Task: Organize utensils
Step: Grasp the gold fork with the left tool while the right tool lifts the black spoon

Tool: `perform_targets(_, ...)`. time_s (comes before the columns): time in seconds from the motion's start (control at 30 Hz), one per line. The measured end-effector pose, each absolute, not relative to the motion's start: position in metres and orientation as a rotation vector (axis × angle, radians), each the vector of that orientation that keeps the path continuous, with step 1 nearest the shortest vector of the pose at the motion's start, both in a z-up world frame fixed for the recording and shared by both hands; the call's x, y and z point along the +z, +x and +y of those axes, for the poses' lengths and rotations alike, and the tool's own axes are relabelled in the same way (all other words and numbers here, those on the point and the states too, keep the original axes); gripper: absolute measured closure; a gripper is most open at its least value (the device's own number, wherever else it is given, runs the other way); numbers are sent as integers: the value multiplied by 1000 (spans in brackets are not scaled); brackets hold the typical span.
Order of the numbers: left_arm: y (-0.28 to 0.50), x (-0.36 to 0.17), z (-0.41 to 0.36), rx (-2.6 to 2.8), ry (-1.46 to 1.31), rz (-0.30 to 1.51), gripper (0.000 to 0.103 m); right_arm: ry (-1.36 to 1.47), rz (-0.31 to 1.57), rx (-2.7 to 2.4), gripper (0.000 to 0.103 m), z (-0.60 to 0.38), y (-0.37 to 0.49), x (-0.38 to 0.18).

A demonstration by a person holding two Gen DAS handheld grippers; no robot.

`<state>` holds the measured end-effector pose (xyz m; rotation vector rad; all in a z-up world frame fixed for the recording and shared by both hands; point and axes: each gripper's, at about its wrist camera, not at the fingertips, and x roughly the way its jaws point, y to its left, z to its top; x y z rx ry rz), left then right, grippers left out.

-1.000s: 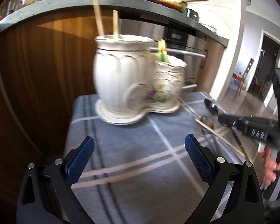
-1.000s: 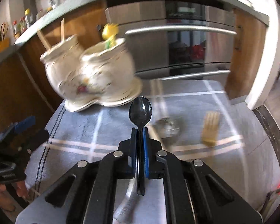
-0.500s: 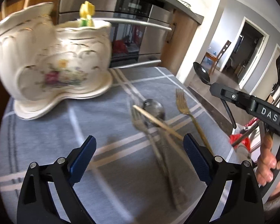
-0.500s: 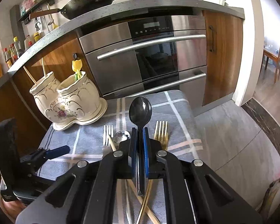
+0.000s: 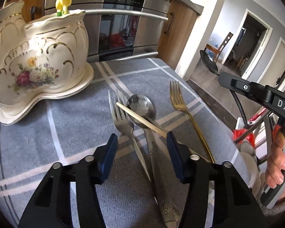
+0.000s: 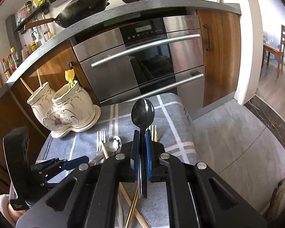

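My left gripper (image 5: 141, 142) is open and empty, its blue pads straddling the handles of a silver fork (image 5: 123, 121) and a silver spoon (image 5: 142, 106) on the grey cloth. A wooden chopstick (image 5: 140, 119) lies across them. A gold fork (image 5: 180, 102) lies to the right. My right gripper (image 6: 141, 148) is shut on a black spoon (image 6: 143, 114), held upright above the table's right side; it also shows in the left wrist view (image 5: 209, 64). The cream floral two-pot holder (image 5: 38, 60) stands at the back left (image 6: 66, 110).
The holder has a yellow tulip pick (image 5: 63, 1) and two chopsticks (image 6: 31, 87) in it. A steel oven front (image 6: 142, 60) stands behind the table. The table's right edge (image 5: 214, 110) drops to the floor. A rack with dishes (image 5: 250, 138) is at the right.
My left gripper has swung right from the holder to the loose utensils, come down over their handles and narrowed its gap. My right gripper has pulled back and up with the black spoon.
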<state>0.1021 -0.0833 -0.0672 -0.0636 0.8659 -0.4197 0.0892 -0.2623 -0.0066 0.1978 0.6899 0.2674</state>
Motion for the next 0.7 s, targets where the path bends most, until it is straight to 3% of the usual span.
perform_targets(0.37,94,-65,-89,-438,-18,852,70,212,688,268,97,-268,89,-7)
perform_targets(0.7,102,-52,-132,-539,-12,860,70,228,683,255,97,-273,88,-7)
